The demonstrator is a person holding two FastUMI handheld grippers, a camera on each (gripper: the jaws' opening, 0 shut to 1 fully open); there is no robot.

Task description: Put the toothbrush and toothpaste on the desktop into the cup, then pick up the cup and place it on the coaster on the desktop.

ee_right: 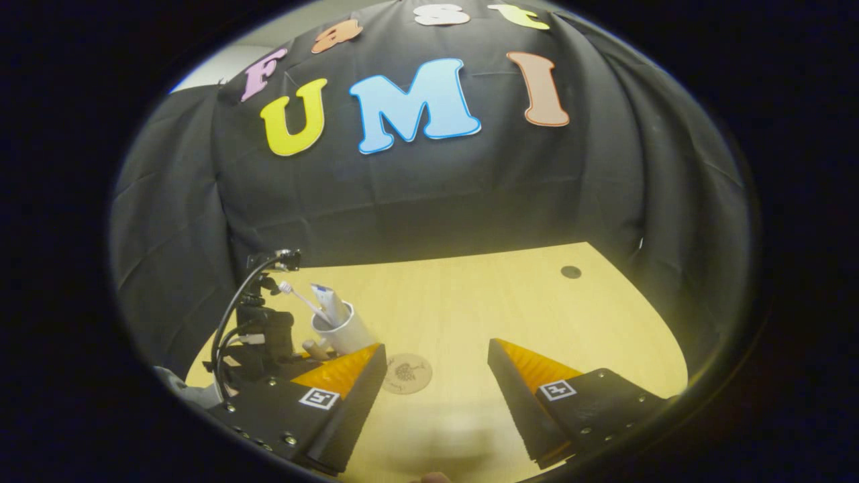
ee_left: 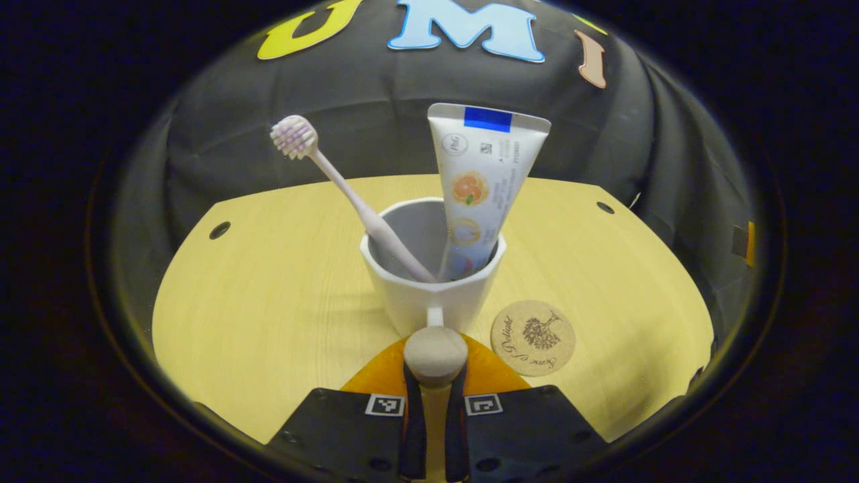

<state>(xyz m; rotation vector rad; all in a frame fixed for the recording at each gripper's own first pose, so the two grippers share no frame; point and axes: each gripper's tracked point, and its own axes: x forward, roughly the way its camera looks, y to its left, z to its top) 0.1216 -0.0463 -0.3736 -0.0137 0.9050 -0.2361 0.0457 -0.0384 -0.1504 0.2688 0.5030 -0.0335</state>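
- Fingers of the left gripper (ee_left: 435,376) stand close together, clenched on the rounded wooden handle (ee_left: 435,354) of the cup (ee_left: 433,295), one finger on each side of it.
- Left of centre in the left gripper view, the toothbrush (ee_left: 349,194) leans out of the cup toward the left, bristle head up and its lower end down inside.
- Just right of it, the toothpaste (ee_left: 480,184) tube stands in the same cup, flat crimped end up, leaning slightly to the right against the rim.
- White cup sits on the yellow wooden desk (ee_left: 268,315); whether its base touches the surface or is raised, I cannot tell.
- Coaster (ee_left: 533,337), a round cork-coloured disc with a tree design, lies flat on the desk just beside the cup, to its lower right, apart from it.
- Right gripper view: the left gripper appears at the far left with the cup (ee_right: 342,330) by it, brush and tube poking out, and the coaster (ee_right: 406,373) lies near it on the desk (ee_right: 510,308).
- Fingers of the right gripper (ee_right: 436,396) are spread wide, released, with nothing between them, above bare desk.
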